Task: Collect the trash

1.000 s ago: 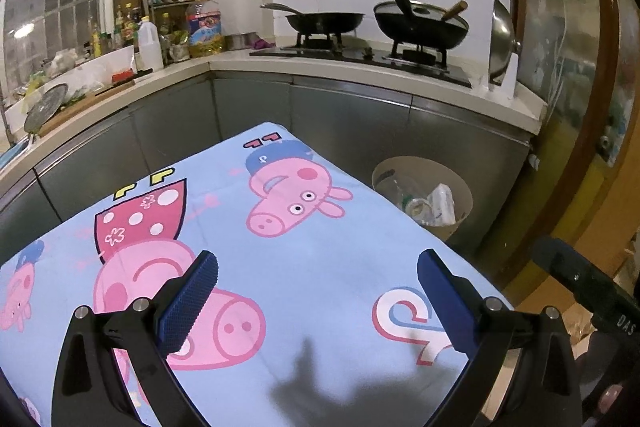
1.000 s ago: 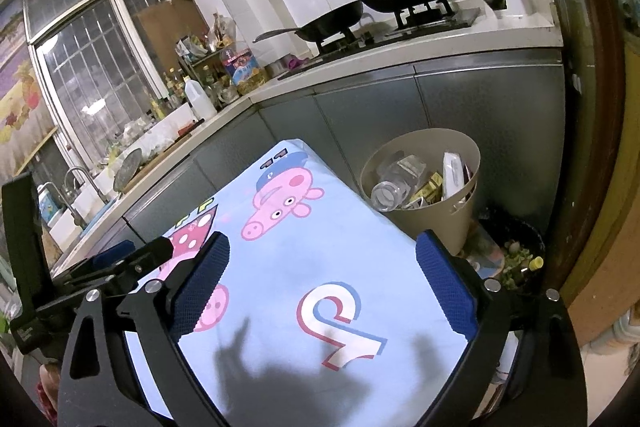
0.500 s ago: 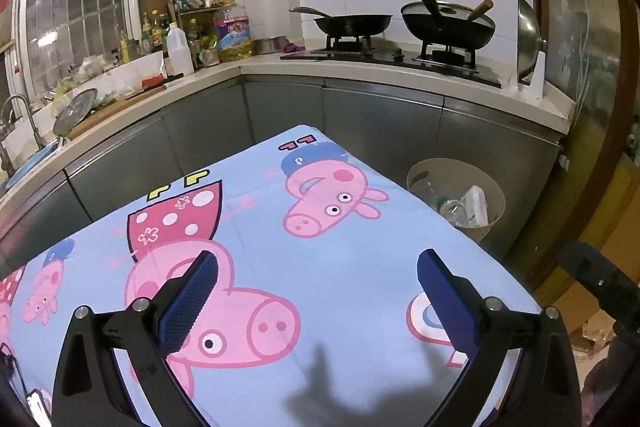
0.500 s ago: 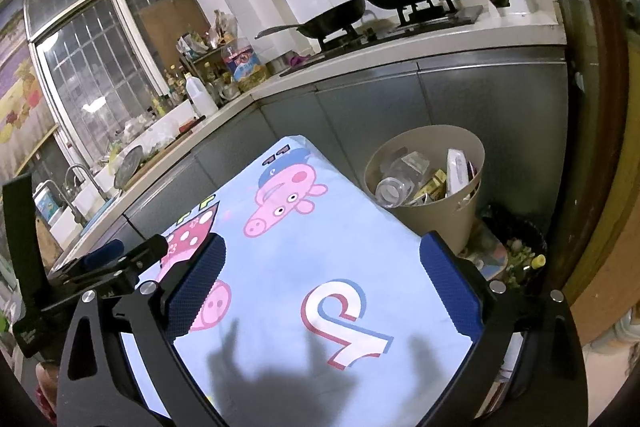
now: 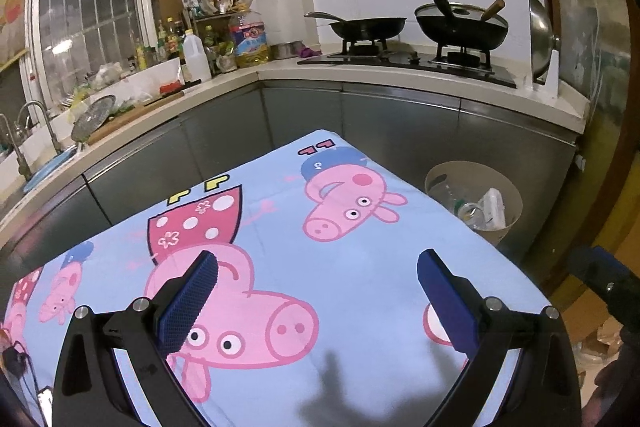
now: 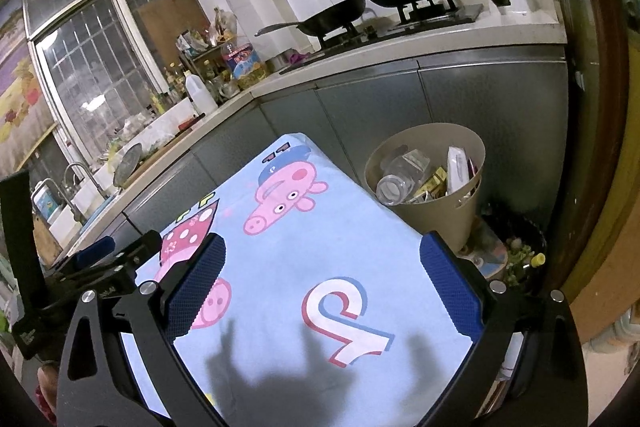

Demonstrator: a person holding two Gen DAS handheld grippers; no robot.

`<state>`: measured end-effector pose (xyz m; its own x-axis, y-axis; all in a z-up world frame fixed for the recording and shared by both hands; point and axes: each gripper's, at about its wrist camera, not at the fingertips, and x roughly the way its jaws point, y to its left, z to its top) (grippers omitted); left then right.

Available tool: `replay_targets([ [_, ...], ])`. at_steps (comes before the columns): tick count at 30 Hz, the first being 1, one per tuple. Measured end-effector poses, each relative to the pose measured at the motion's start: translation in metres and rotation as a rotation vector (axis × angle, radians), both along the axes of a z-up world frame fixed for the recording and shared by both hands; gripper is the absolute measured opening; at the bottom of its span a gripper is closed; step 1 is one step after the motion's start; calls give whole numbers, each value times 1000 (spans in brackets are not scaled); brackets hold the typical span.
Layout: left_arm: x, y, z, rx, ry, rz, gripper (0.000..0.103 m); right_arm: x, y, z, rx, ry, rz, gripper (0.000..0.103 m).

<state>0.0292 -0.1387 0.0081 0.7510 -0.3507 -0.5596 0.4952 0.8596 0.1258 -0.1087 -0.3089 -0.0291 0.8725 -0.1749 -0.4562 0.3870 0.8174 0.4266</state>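
Left hand-held gripper [image 5: 316,291]: jaws wide apart, nothing between them; it hangs over the lower middle of the desk.
Right hand-held gripper [image 6: 320,279]: jaws wide apart too, empty; over the desk's right part, with the bin just past its right finger.
Desk [image 5: 360,267]: covered by a blue cartoon-pig cloth; no loose trash shows on the cloth in either view.
Trash [image 6: 404,179]: what can be seen already lies in the bin, a clear bottle, wrappers and a white pack, in the right of both frames.
Bin [image 6: 476,151]: tan, open-topped, standing on the floor just beside the desk's right edge, against the grey cabinets [image 5: 400,127].
Key relation: the bin lies ahead and to the right of both grippers; the right one looks nearer. The bottle's long axis tilts toward the upper right of the right view.
Judgement: collecting looks done or nearly so here; anything left would be outside these views.
Around: stove with two pans [image 5: 460,23] at upper right, sink and bottles at left, a dark bowl of scraps [image 6: 520,255] on the floor beside the bin.
In the way: nothing stands between grippers and bin; the desk edge is the one thing to clear.
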Motion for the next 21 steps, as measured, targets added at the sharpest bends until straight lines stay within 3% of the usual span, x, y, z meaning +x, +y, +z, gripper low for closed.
replay_targets([
  [21,3,7,5,-25,21,39,99,-4,11,8,-53,-42,-21,97],
])
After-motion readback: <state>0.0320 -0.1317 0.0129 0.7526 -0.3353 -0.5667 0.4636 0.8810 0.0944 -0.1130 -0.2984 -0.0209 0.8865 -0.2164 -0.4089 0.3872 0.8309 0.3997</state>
